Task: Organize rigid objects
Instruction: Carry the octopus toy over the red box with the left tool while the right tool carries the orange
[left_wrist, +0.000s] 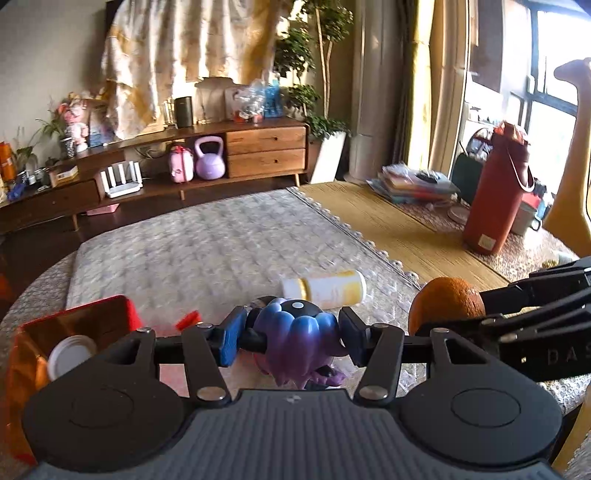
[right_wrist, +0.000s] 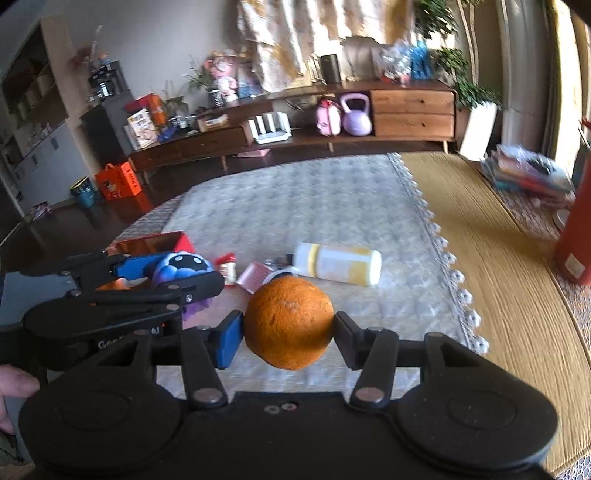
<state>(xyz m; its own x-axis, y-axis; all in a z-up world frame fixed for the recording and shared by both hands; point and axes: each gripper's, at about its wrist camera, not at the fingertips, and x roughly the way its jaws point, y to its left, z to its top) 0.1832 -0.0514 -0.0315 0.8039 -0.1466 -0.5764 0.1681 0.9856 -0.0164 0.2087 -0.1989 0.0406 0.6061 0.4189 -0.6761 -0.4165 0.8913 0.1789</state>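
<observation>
My left gripper (left_wrist: 291, 334) is shut on a blue and purple toy figure (left_wrist: 295, 332), held above the quilted mat (left_wrist: 207, 251). My right gripper (right_wrist: 289, 330) is shut on an orange (right_wrist: 289, 323); the orange also shows in the left wrist view (left_wrist: 445, 304). The left gripper with the toy figure (right_wrist: 183, 266) shows at the left of the right wrist view. A white and yellow bottle (left_wrist: 325, 288) lies on its side on the mat, just beyond both grippers; it also shows in the right wrist view (right_wrist: 338, 263). A red box (left_wrist: 74, 328) with a white lid (left_wrist: 70, 356) inside sits at the left.
A tall red flask (left_wrist: 495, 195) stands on the wooden surface (left_wrist: 406, 229) to the right, near a stack of books (left_wrist: 410, 182). Small red and pink packets (right_wrist: 243, 273) lie by the bottle. A wooden sideboard (left_wrist: 258, 147) stands far behind.
</observation>
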